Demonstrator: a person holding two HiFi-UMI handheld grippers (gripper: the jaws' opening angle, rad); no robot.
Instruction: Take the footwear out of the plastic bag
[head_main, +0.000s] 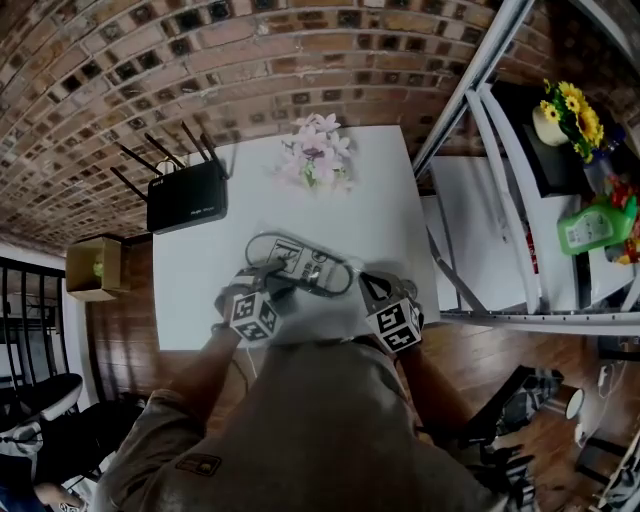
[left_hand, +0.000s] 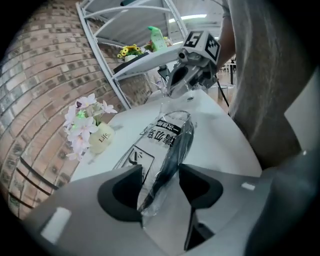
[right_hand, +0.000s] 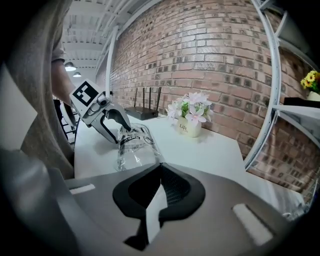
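A clear plastic bag (head_main: 300, 265) with black print lies on the white table (head_main: 390, 200), just in front of me. Dark footwear (left_hand: 176, 147) shows through it. My left gripper (left_hand: 161, 187) stands open around the bag's near end, with a gap beside the plastic. In the right gripper view the left gripper (right_hand: 120, 135) sits at the bag's (right_hand: 134, 145) far end. My right gripper (right_hand: 159, 192) is shut on a thin strip of the bag's film. From the left gripper view the right gripper (left_hand: 172, 92) holds the bag's other end slightly raised.
A black router (head_main: 187, 197) stands at the table's far left. A small pot of pink flowers (head_main: 318, 155) is at the far middle. A white metal shelf rack (head_main: 520, 200) stands to the right, and a cardboard box (head_main: 92, 268) sits on the floor at left.
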